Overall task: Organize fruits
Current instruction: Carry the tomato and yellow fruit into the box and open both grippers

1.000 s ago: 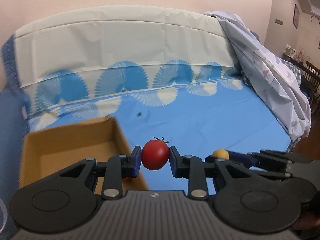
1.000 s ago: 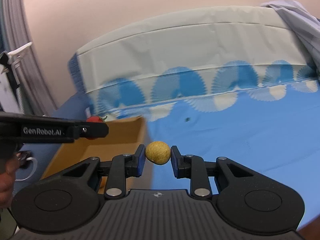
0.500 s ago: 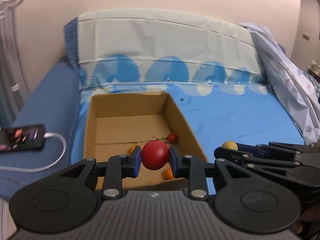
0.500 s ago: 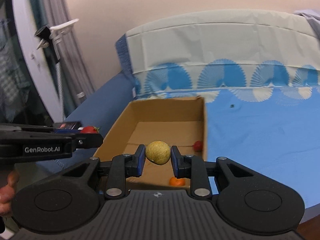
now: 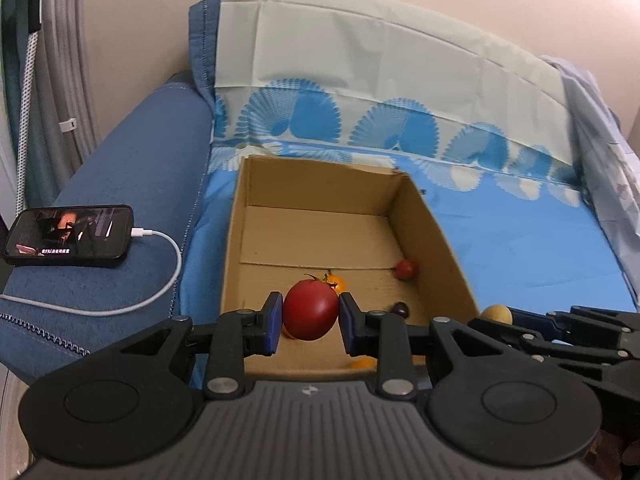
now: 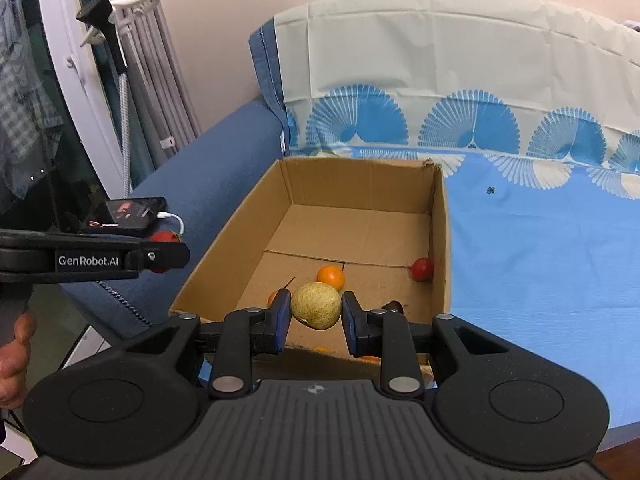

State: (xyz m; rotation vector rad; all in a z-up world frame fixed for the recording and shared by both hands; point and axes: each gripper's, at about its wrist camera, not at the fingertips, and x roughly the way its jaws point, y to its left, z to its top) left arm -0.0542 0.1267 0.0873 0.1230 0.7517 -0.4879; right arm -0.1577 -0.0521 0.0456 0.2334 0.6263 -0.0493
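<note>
My left gripper [image 5: 310, 316] is shut on a red tomato [image 5: 311, 311] with a green stem, held above the near end of an open cardboard box [image 5: 256, 196]. My right gripper [image 6: 314, 312] is shut on a tan, rough-skinned round fruit [image 6: 316, 305] over the same box [image 6: 224, 258]. On the box floor lie an orange fruit [image 6: 331, 277], a small red tomato [image 6: 423, 268] by the right wall and a dark fruit [image 5: 401, 309]. The right gripper's tan fruit [image 5: 496, 314] shows at the right of the left wrist view. The left gripper's tomato [image 6: 163, 237] shows at the left of the right wrist view.
The box sits on a bright blue sheet [image 6: 540, 248] over a sofa with a fan-patterned cover [image 5: 360, 92]. A phone [image 5: 68, 235] with a white cable lies on the blue armrest left of the box. A person's hand [image 6: 14, 356] holds the left gripper's handle.
Both grippers swung left with their fruits, from over the blue sheet to above the box. The box interior, the armrest and the phone came into view.
</note>
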